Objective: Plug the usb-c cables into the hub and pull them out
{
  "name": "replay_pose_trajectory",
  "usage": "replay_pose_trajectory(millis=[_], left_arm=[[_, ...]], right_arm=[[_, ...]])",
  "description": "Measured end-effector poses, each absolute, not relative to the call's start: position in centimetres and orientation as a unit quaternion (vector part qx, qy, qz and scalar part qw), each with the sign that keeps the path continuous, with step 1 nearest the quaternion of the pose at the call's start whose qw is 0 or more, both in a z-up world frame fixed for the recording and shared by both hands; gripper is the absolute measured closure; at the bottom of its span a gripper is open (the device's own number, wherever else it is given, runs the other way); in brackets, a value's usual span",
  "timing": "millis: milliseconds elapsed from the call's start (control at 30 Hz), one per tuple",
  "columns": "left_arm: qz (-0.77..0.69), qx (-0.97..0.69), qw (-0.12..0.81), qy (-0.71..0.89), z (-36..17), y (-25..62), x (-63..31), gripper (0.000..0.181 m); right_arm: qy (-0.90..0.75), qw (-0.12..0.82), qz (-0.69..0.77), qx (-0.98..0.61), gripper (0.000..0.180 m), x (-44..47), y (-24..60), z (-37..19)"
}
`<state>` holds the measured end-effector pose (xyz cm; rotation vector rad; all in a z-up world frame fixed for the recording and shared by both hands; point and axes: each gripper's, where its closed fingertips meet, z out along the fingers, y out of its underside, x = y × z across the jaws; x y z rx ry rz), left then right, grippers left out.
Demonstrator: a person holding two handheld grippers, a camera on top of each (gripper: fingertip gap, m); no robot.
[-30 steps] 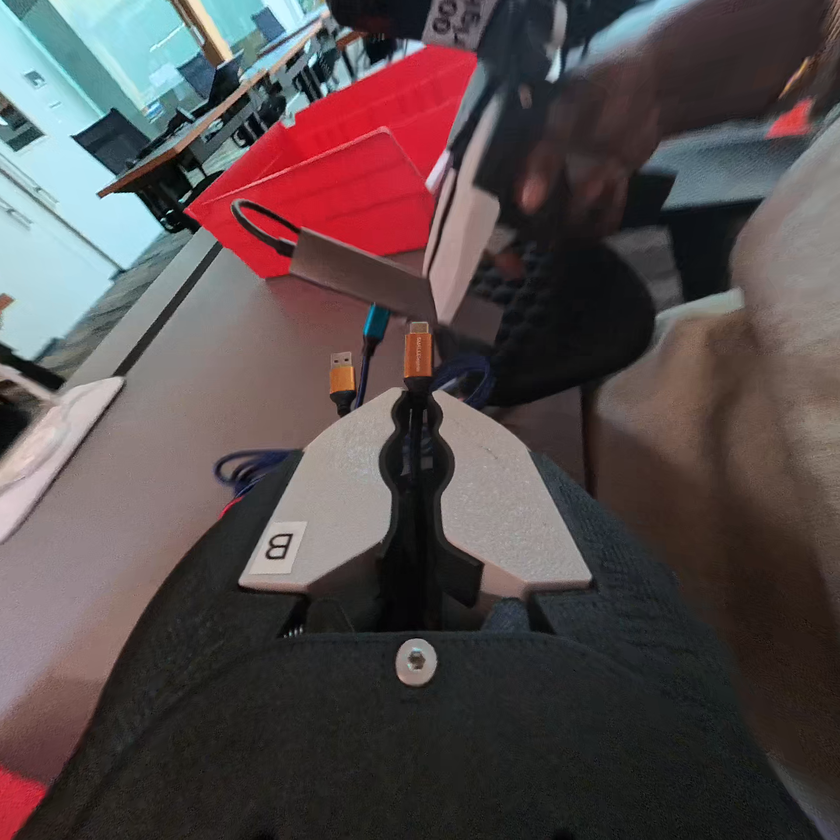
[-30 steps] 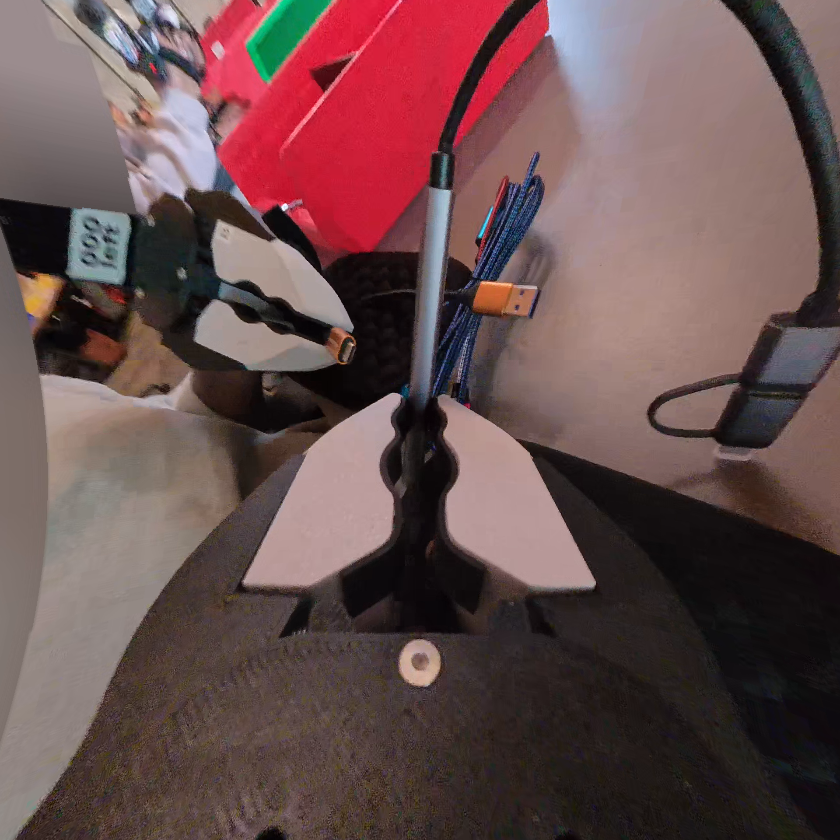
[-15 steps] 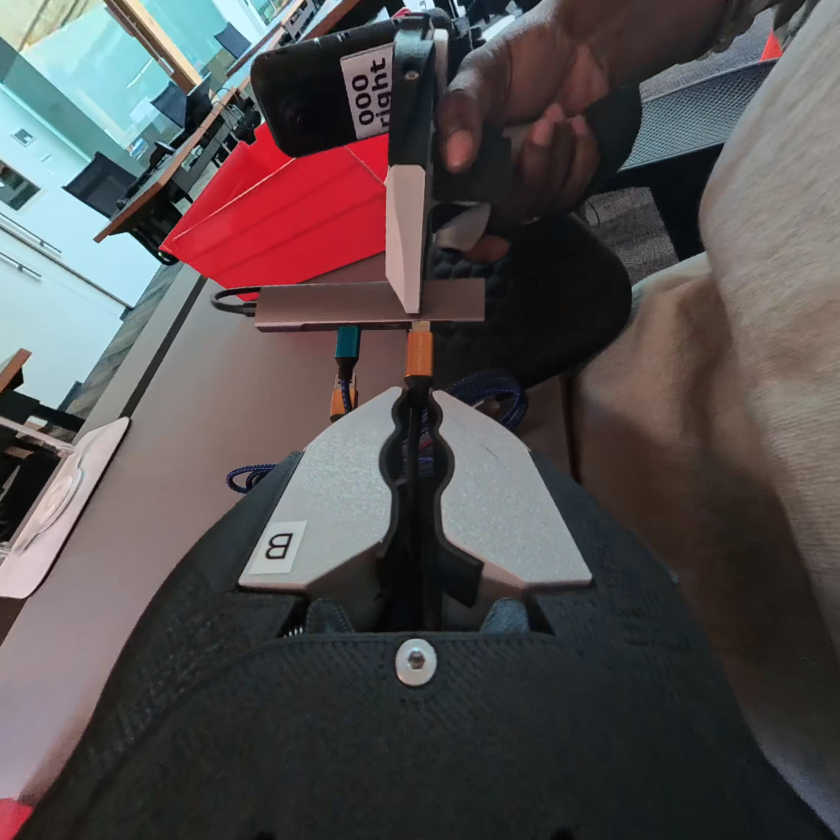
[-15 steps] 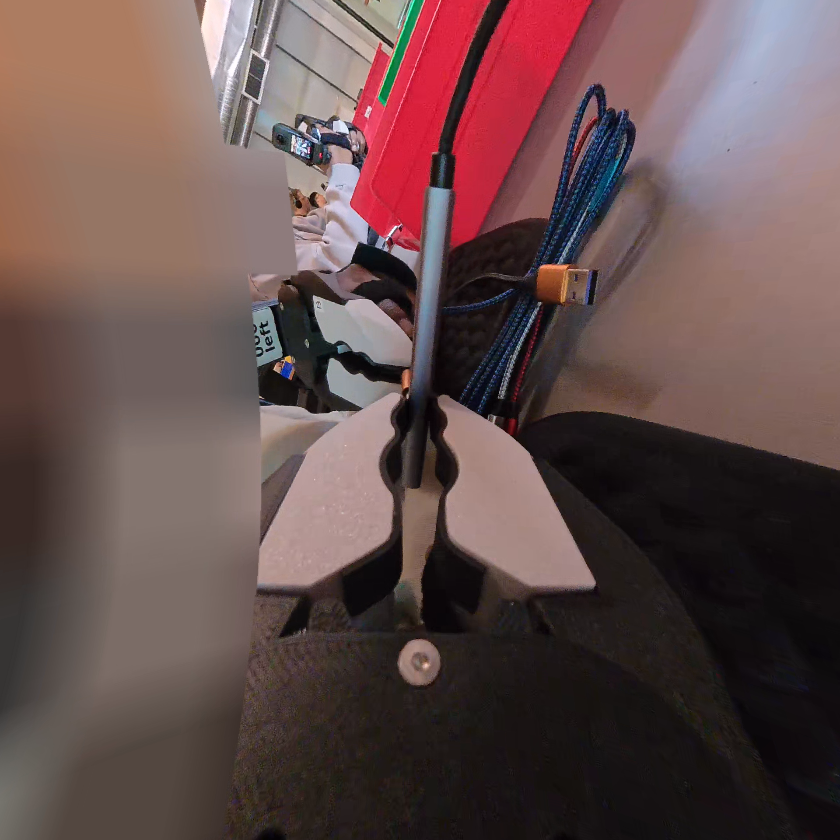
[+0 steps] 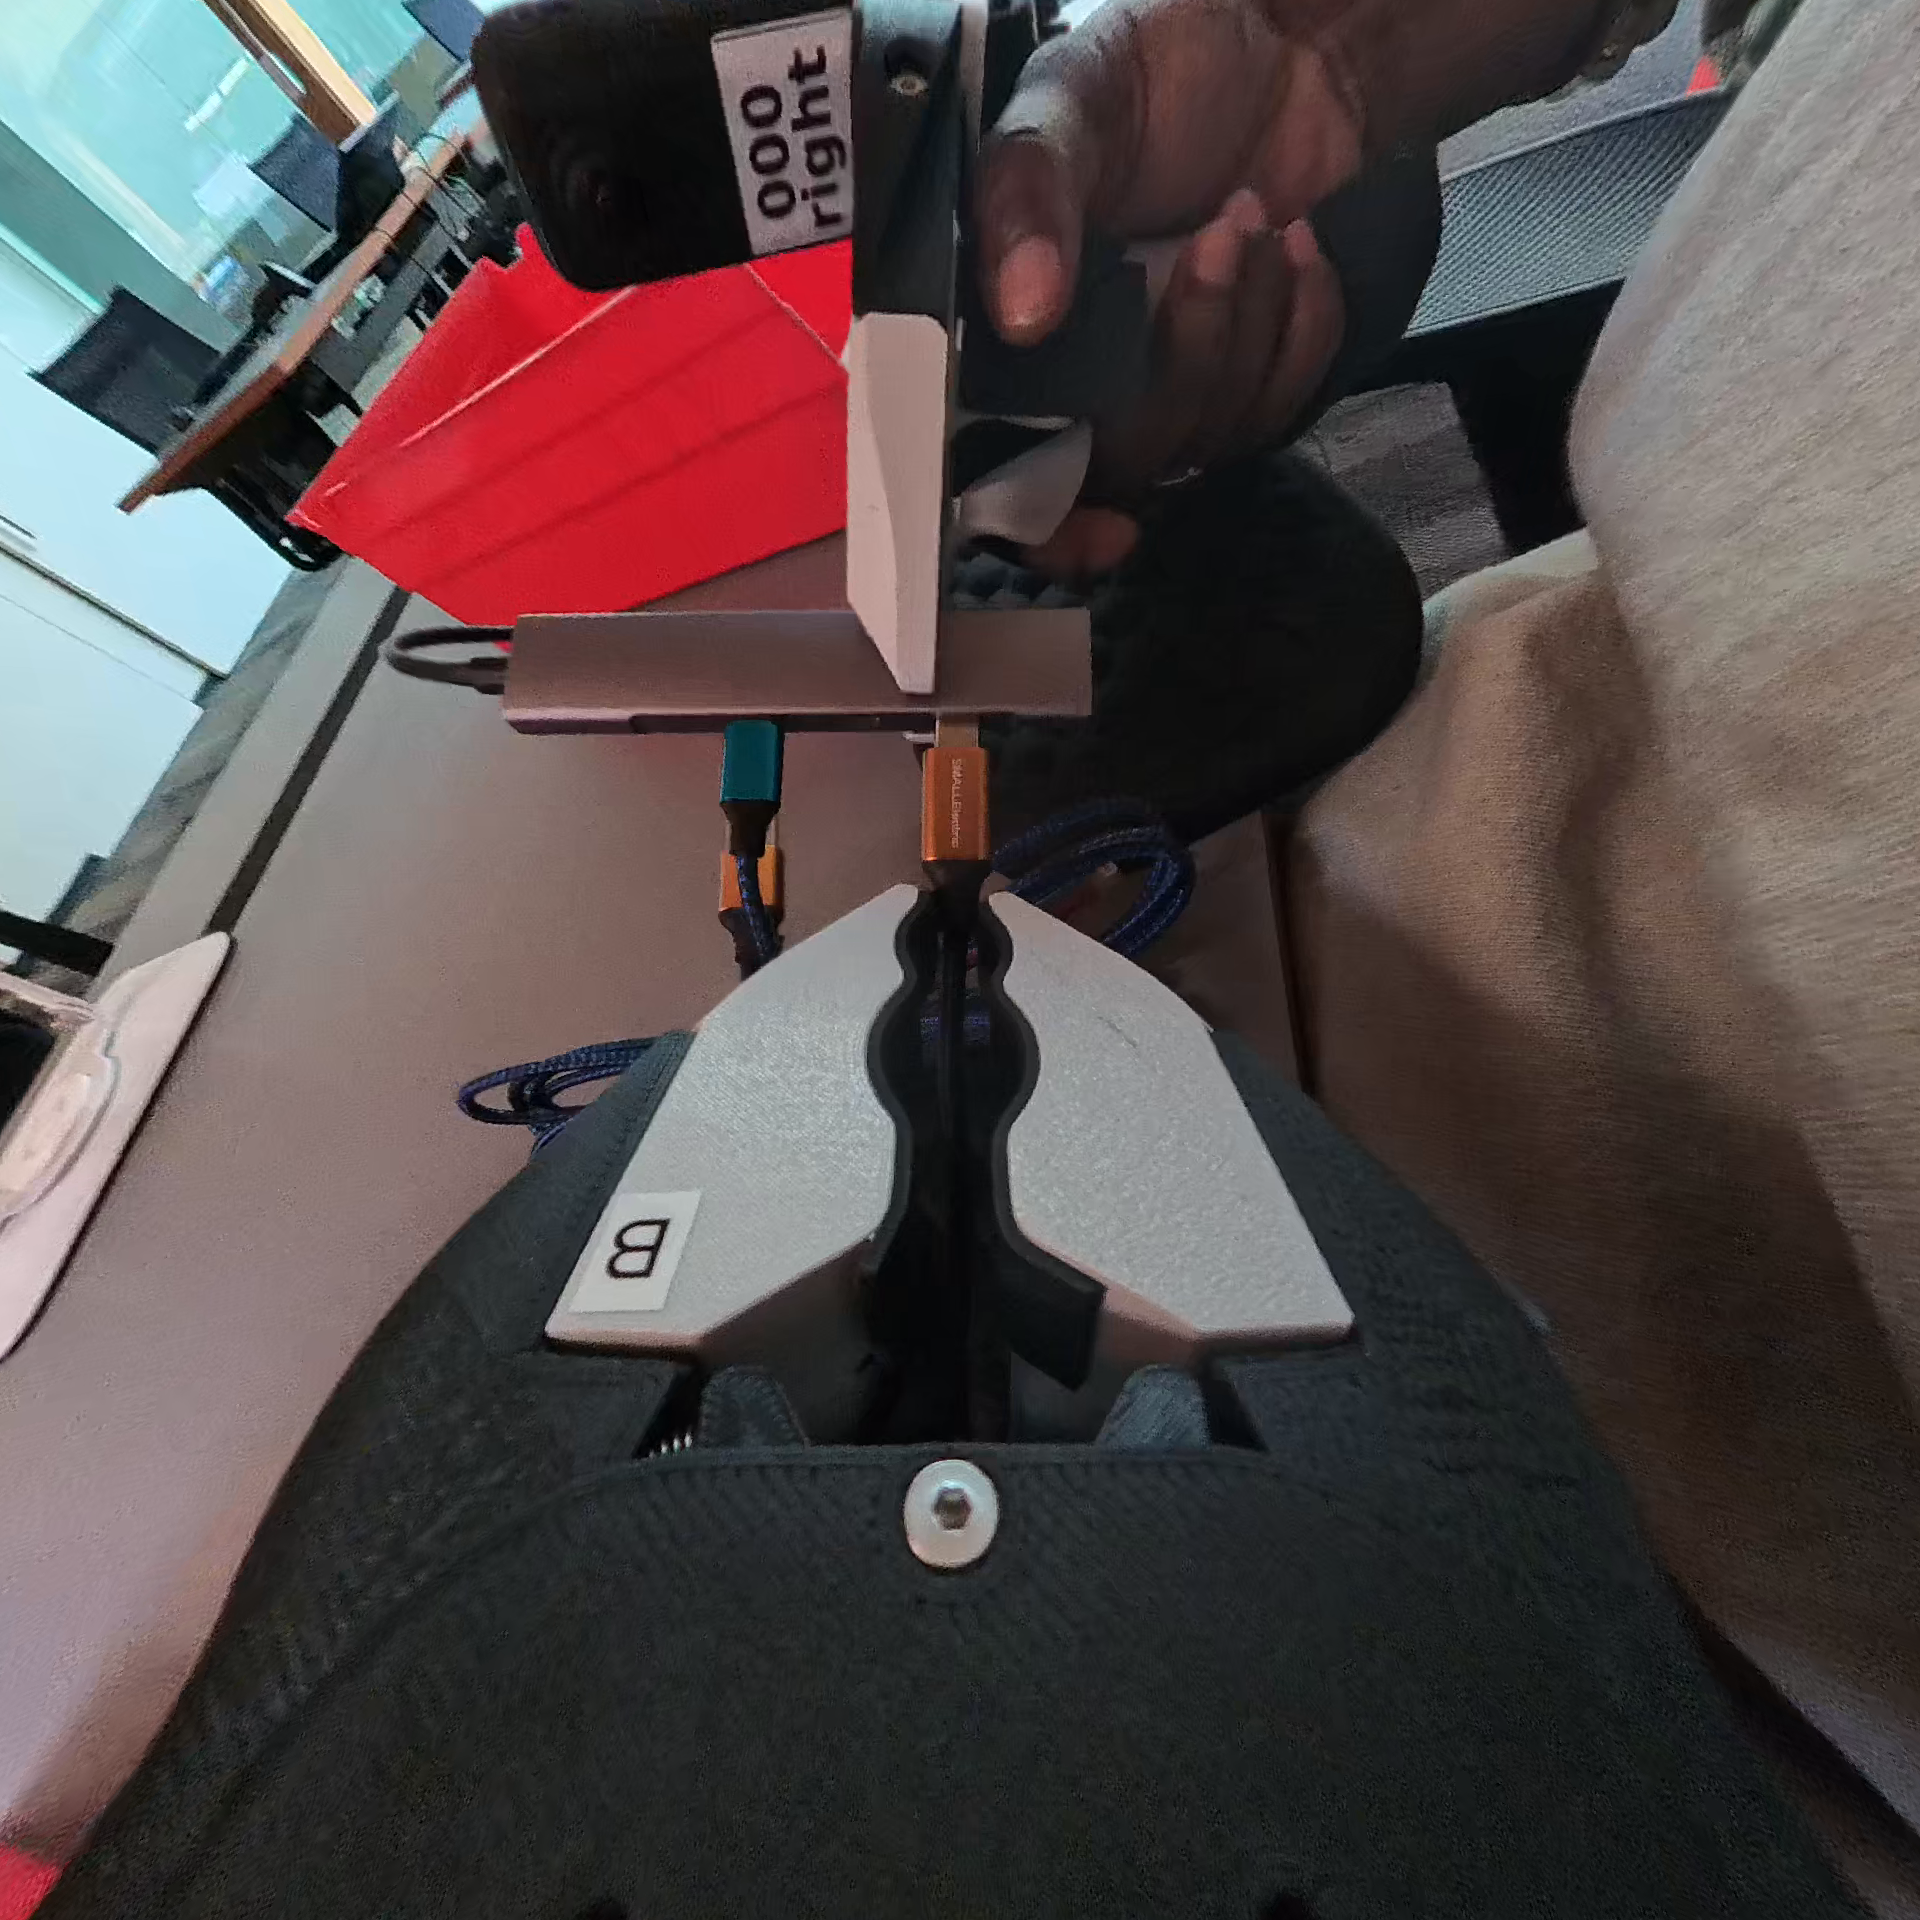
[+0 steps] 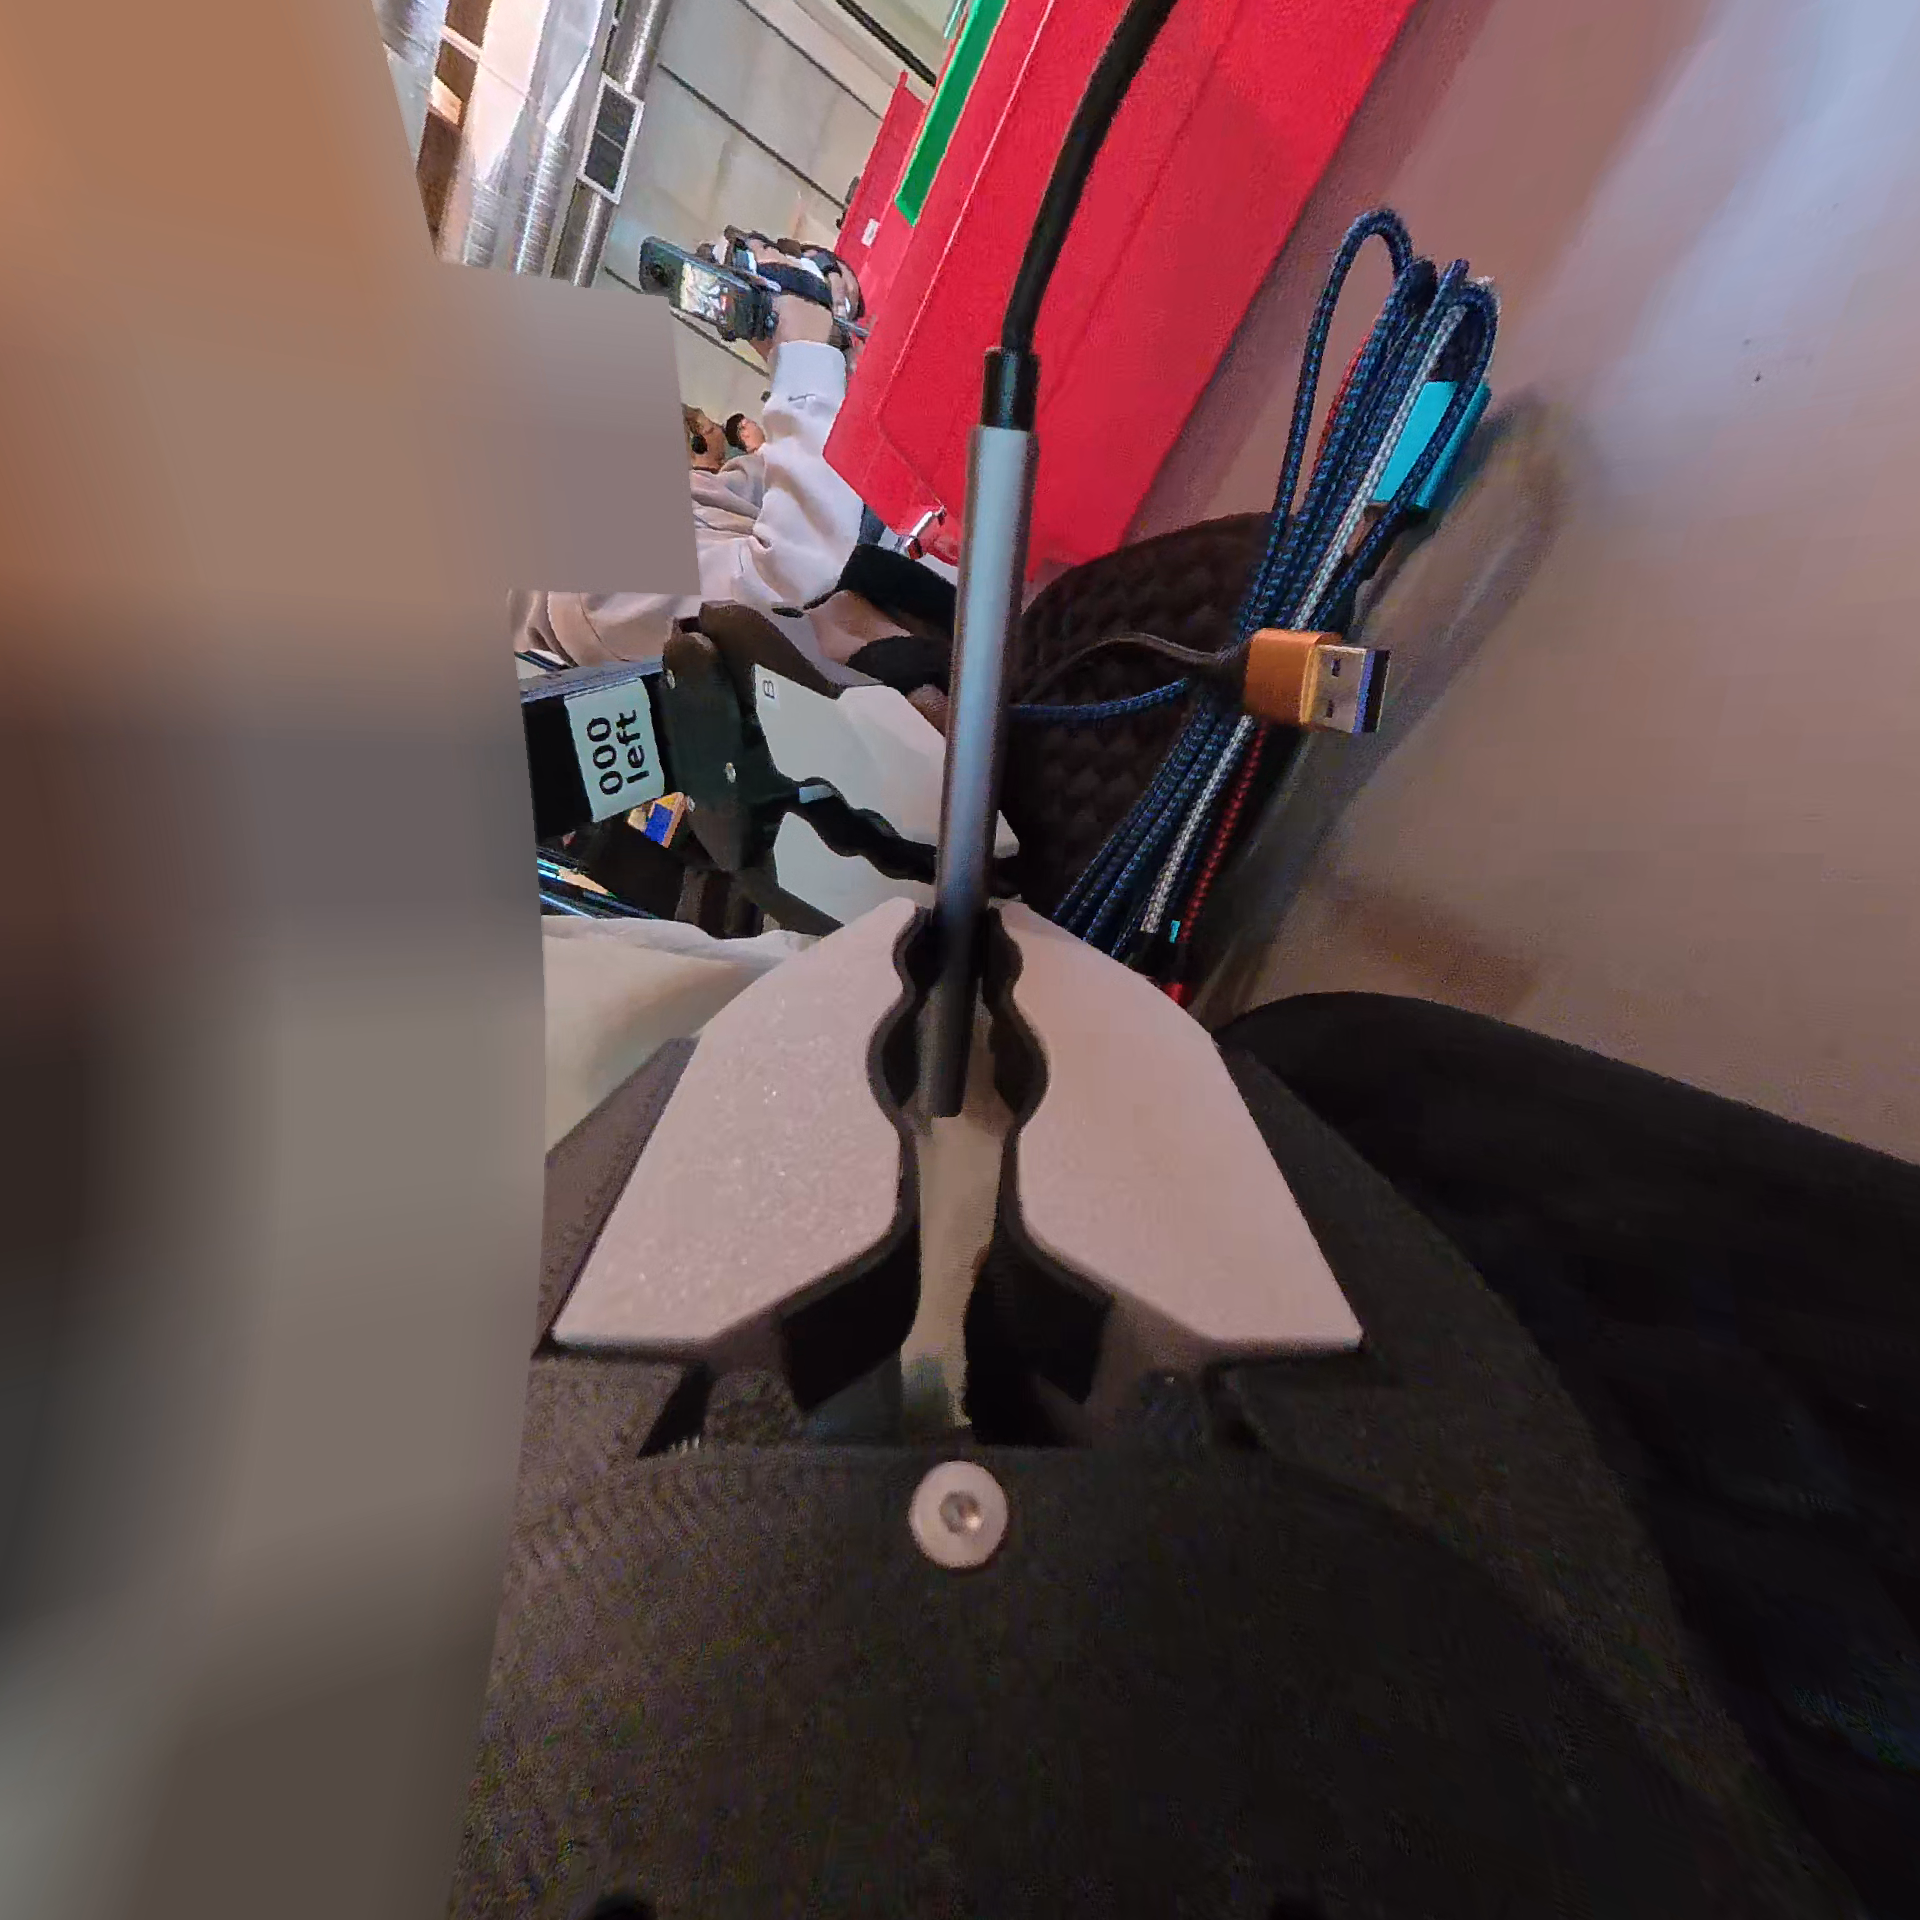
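Note:
In the left wrist view my left gripper [image 5: 951, 899] is shut on the black cord of an orange usb-c plug [image 5: 954, 805]. The plug's metal tip meets the lower edge of the grey hub [image 5: 727, 675], held level above the table. A teal plug [image 5: 750, 764] sits in the hub further left. The right gripper [image 5: 904, 499] clamps the hub from above, held by a hand. In the right wrist view my right gripper [image 6: 956, 920] is shut on the hub [image 6: 982, 644], seen edge-on, its black cable [image 6: 1070, 177] running up. The left gripper [image 6: 831, 790] shows behind it.
Red bins [image 5: 623, 457] stand at the back of the brown table [image 5: 312, 1039]. A bundle of blue braided cables [image 6: 1351, 582] with a loose orange USB-A plug [image 6: 1314, 681] lies on the table by a black woven object [image 6: 1122, 707]. A white pad [image 5: 94, 1101] lies at left.
The right gripper turned the hub level and brought it down to the orange plug. The plug's tip, free a second ago, now meets the hub's edge.

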<state>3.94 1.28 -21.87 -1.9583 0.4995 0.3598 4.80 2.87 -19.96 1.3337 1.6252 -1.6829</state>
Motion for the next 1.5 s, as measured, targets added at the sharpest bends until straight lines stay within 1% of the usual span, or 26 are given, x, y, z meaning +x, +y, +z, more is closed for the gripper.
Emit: replay_pose_trajectory(millis=[33, 267, 500, 633, 933, 1000, 1033, 1067, 1133, 1200, 1267, 1400, 1500], left_arm=[[0.142, -0.819, 0.514, 0.209, -22.0, 1.3, 4.0, 0.173], [0.143, -0.826, 0.507, 0.201, -22.2, 1.3, 3.6, 0.172], [0.169, -0.836, 0.485, 0.192, -22.9, 1.6, 3.1, 0.173], [0.155, -0.832, 0.498, 0.189, -22.6, 1.5, 3.3, 0.173], [0.164, -0.836, 0.489, 0.187, -22.5, 1.8, 3.4, 0.173], [0.127, -0.832, 0.500, 0.204, -22.4, 2.3, 5.0, 0.170], [0.113, -0.834, 0.498, 0.210, -22.4, 2.7, 6.0, 0.166], [0.121, -0.848, 0.474, 0.203, -22.9, 2.9, 5.8, 0.166], [0.106, -0.846, 0.491, 0.177, -22.4, 2.6, 4.9, 0.166], [0.121, -0.838, 0.505, 0.169, -21.9, 2.1, 3.9, 0.167], [0.140, -0.838, 0.492, 0.188, -22.1, 1.7, 3.8, 0.168], [0.139, -0.832, 0.508, 0.175, -21.7, 1.9, 3.6, 0.168], [0.141, -0.834, 0.502, 0.179, -22.0, 2.0, 3.6, 0.168]], right_arm=[[0.594, 0.217, -0.607, 0.481, 0.171, 4.9, 2.7, -20.0], [0.616, 0.173, -0.602, 0.477, 0.171, 4.5, 2.5, -20.3], [0.641, 0.056, -0.601, 0.474, 0.171, 3.8, 2.5, -20.6], [0.655, 0.029, -0.597, 0.462, 0.171, 4.0, 2.2, -20.6], [0.661, -0.010, -0.594, 0.458, 0.171, 3.7, 2.4, -20.8], [0.659, -0.006, -0.599, 0.455, 0.170, 3.6, 2.2, -20.6], [0.659, 0.001, -0.599, 0.454, 0.169, 3.6, 1.8, -20.6], [0.665, -0.002, -0.594, 0.453, 0.170, 3.5, 1.4, -20.7], [0.670, -0.021, -0.597, 0.441, 0.171, 3.2, 1.3, -20.2], [0.660, 0.008, -0.608, 0.441, 0.171, 3.0, 1.4, -19.7], [0.657, 0.039, -0.607, 0.445, 0.171, 3.2, 1.3, -20.0], [0.643, 0.080, -0.608, 0.458, 0.171, 3.3, 1.7, -20.0], [0.638, 0.109, -0.602, 0.467, 0.171, 3.5, 1.9, -20.4]])
